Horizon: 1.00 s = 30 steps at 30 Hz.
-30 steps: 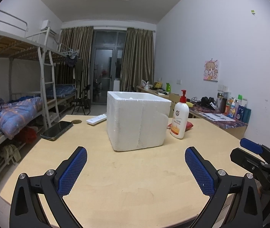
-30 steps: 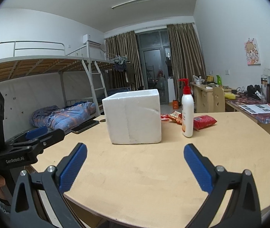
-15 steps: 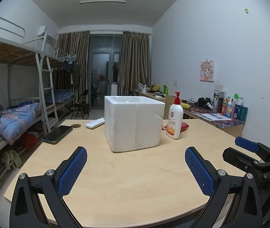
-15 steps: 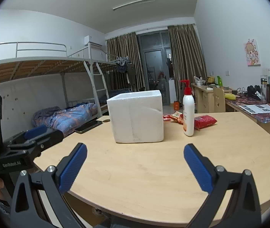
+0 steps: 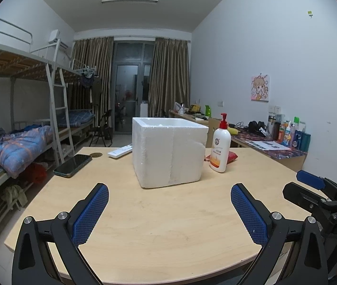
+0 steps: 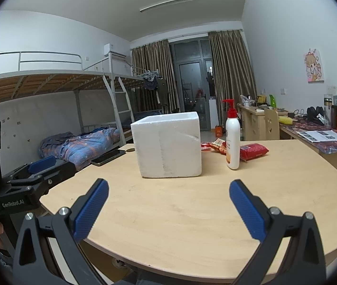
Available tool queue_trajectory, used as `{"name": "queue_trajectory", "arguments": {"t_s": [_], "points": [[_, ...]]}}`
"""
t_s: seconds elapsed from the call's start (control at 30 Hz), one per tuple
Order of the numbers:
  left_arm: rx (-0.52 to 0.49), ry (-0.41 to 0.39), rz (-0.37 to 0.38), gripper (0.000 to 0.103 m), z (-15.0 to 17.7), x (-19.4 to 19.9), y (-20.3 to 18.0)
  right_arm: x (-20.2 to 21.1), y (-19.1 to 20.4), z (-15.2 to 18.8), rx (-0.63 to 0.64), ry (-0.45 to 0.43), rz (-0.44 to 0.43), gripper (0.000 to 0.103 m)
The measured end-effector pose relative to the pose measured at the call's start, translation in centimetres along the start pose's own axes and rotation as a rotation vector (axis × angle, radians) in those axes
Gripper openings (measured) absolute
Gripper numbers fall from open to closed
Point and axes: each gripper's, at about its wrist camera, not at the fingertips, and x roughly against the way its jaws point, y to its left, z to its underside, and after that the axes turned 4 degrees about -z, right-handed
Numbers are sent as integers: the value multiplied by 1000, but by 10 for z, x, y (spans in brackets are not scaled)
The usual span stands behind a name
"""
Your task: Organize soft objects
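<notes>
Over the last second both cameras had drawn slightly back from the foam box (image 5: 169,152), so no grasp was under way. The left gripper (image 5: 169,210) and right gripper (image 6: 168,210) hovered spread wide, empty. Red snack packets (image 6: 253,151) lay behind the lotion bottle (image 6: 232,140), which blocked a direct reach.

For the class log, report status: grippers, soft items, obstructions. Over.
Left gripper open, empty; right gripper likewise. Red soft packets on table behind pump bottle, beside foam box. Bottle partly blocks the packets.
</notes>
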Motion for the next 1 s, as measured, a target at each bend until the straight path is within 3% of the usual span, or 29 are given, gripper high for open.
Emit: {"name": "queue_trajectory", "arguments": {"t_s": [1.0], "points": [[-3, 2, 0, 103, 4, -2, 1, 1, 9, 0, 19, 10, -5, 103]]}}
